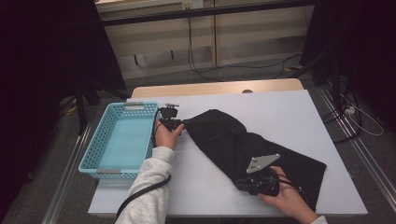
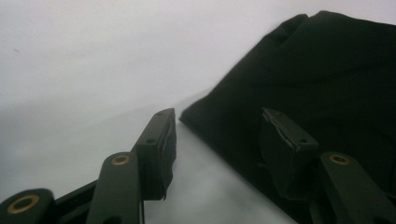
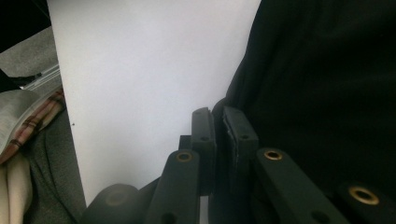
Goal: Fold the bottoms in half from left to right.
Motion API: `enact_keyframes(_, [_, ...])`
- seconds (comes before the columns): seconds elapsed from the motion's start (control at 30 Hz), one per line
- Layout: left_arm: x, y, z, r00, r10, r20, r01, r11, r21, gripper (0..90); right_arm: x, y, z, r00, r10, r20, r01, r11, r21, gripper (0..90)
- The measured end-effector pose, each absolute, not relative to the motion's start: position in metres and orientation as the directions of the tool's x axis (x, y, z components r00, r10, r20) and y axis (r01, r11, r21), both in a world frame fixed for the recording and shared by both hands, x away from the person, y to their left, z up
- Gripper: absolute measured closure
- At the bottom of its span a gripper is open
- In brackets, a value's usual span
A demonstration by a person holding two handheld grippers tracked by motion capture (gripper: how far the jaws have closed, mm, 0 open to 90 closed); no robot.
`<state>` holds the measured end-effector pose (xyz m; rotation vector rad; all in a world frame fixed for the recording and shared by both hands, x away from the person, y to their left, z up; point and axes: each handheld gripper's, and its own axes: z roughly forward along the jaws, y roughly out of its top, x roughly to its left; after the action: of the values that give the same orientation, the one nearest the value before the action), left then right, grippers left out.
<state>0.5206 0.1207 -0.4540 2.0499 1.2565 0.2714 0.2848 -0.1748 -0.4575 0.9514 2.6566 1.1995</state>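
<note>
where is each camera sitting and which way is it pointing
High view: above the person's side, facing forward and down on the white table; both forearms enter from below; blue basket at left.
Left gripper view: rides the left tongs, facing along their open jaws at the black cloth, whose corner lies between them.
Right gripper view: rides the right tongs, facing along jaws shut on the cloth's edge; the person's clothing shows at left.
Shared: all three show the black cloth on the white table.
</note>
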Motion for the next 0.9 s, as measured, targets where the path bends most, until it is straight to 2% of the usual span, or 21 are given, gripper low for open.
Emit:
enact_keyframes(0.07, [0.520,0.119,-0.455,0.517,0.838,-0.172,0.688,-0.288,0.667,57.2,0.285,-0.174,-0.457,-0.804,0.569,0.175,0.507,0.500,0.703,82.0])
enact_keyframes(0.1, [0.520,0.119,-0.455,0.519,0.835,-0.181,0.690,-0.285,0.665,65.4,0.285,-0.174,-0.455,-0.801,0.572,0.176,0.508,0.494,0.706,80.4])
enact_keyframes(0.13, [0.520,0.120,-0.456,0.513,0.839,-0.178,0.690,-0.280,0.667,69.8,0.285,-0.174,-0.454,-0.800,0.574,0.176,0.507,0.489,0.710,79.1])
enact_keyframes(0.23, [0.520,0.122,-0.457,0.528,0.824,-0.204,0.690,-0.277,0.669,85.5,0.287,-0.178,-0.447,-0.785,0.589,0.190,0.515,0.450,0.730,70.8])
enact_keyframes(0.3, [0.520,0.124,-0.456,0.520,0.827,-0.215,0.694,-0.262,0.671,88.0,0.287,-0.182,-0.444,-0.778,0.599,0.191,0.517,0.435,0.738,66.2])
enact_keyframes(0.37, [0.520,0.126,-0.456,0.508,0.835,-0.211,0.692,-0.250,0.677,88.5,0.288,-0.187,-0.441,-0.764,0.617,0.185,0.518,0.417,0.747,60.1])
enact_keyframes(0.57, [0.519,0.138,-0.446,0.450,0.874,-0.185,0.704,-0.220,0.675,88.7,0.289,-0.198,-0.438,-0.730,0.667,0.149,0.514,0.392,0.763,55.2])
enact_keyframes(0.7, [0.517,0.140,-0.441,0.448,0.879,-0.162,0.696,-0.229,0.681,86.9,0.289,-0.202,-0.438,-0.720,0.677,0.153,0.520,0.380,0.765,53.4])
enact_keyframes(0.9, [0.521,0.134,-0.441,0.483,0.864,-0.141,0.665,-0.257,0.702,65.9,0.290,-0.203,-0.438,-0.714,0.683,0.155,0.522,0.372,0.767,52.3])
